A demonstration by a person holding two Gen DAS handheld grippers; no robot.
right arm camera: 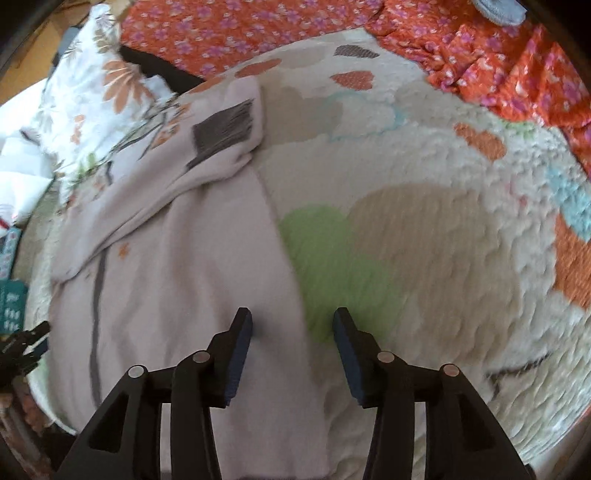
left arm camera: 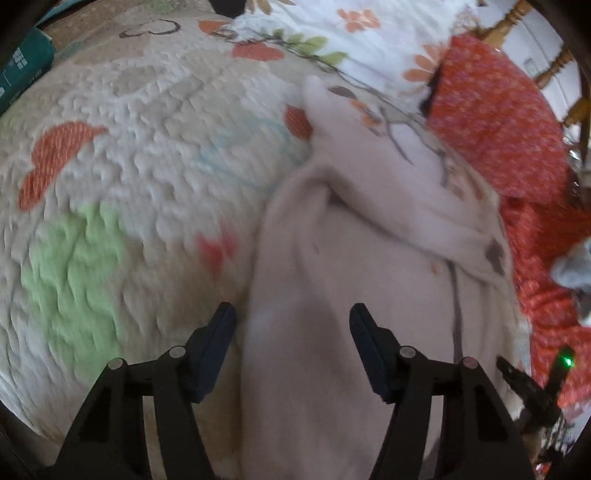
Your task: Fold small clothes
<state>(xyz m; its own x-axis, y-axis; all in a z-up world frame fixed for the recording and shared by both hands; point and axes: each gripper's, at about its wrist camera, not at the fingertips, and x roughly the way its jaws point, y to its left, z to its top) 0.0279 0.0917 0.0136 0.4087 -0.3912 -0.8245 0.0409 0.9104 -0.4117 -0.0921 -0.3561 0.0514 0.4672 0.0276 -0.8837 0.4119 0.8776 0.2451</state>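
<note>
A pale pink garment (left arm camera: pixel 351 258) lies on a quilted bedspread (left arm camera: pixel 122 158), with one sleeve folded across its upper part. My left gripper (left arm camera: pixel 291 314) is open and empty, its jaws straddling the garment's left edge. The same garment shows in the right wrist view (right arm camera: pixel 177 266), with a dark striped patch (right arm camera: pixel 225 129) on its folded sleeve. My right gripper (right arm camera: pixel 291 317) is open and empty, straddling the garment's right edge. The other gripper's tip (left arm camera: pixel 532 384) shows at the lower right of the left wrist view.
A floral pillow (left arm camera: pixel 332 40) lies beyond the garment. Orange flowered fabric (right arm camera: pixel 258 29) is bunched along the far side and right of the bed. A teal box (left arm camera: pixel 22 66) sits at the far left. Wooden chair rungs (left arm camera: pixel 554 62) stand behind.
</note>
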